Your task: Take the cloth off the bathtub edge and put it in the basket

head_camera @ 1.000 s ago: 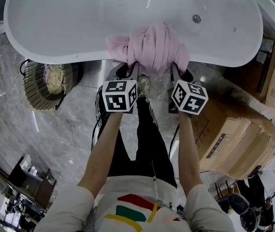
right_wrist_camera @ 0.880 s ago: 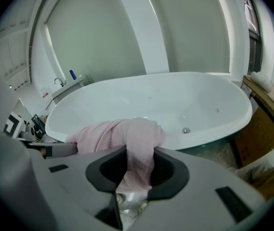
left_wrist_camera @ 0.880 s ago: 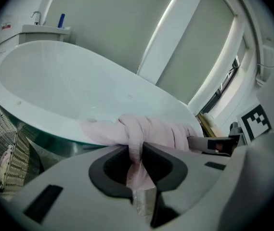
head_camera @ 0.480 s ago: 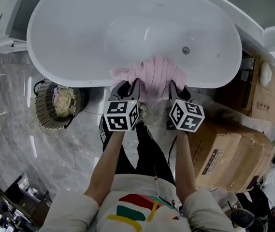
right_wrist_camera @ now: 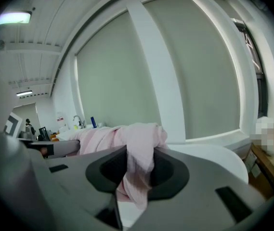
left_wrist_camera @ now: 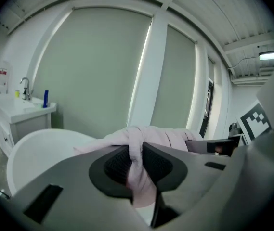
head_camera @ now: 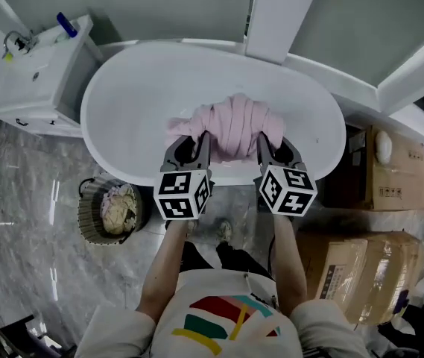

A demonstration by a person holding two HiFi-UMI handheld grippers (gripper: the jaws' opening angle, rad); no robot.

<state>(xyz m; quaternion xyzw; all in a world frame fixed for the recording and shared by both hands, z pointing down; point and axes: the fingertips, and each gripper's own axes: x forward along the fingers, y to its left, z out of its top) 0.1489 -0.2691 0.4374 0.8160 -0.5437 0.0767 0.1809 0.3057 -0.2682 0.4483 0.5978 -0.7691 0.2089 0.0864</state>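
The pink cloth [head_camera: 232, 129] hangs bunched between the two grippers, over the bowl of the bathtub [head_camera: 122, 103] just inside its near rim. It seems to be clear of the edge and carried in the air, though the head view alone does not settle that. The left gripper [head_camera: 191, 149] pinches one gathered fold near the cloth's left end, its jaws nearly together with fabric squeezed between the pads and a tail of cloth hanging below them. The right gripper [head_camera: 277, 151] grips the other end in the same way, a thicker wad filling its narrow gap. Holding both ends probably keeps the loose bundle from dragging on the bathtub rim or trailing toward the floor.

The basket [head_camera: 87, 213] stands on the marble floor [head_camera: 25, 259] just outside the bathtub's near rim, toward its left end, and already holds a pale crumpled item [head_camera: 118, 209]. The carry therefore likely has to go leftward and down from the bathtub. Cardboard boxes [head_camera: 346, 274] lie off the bathtub's right end, away from that path.
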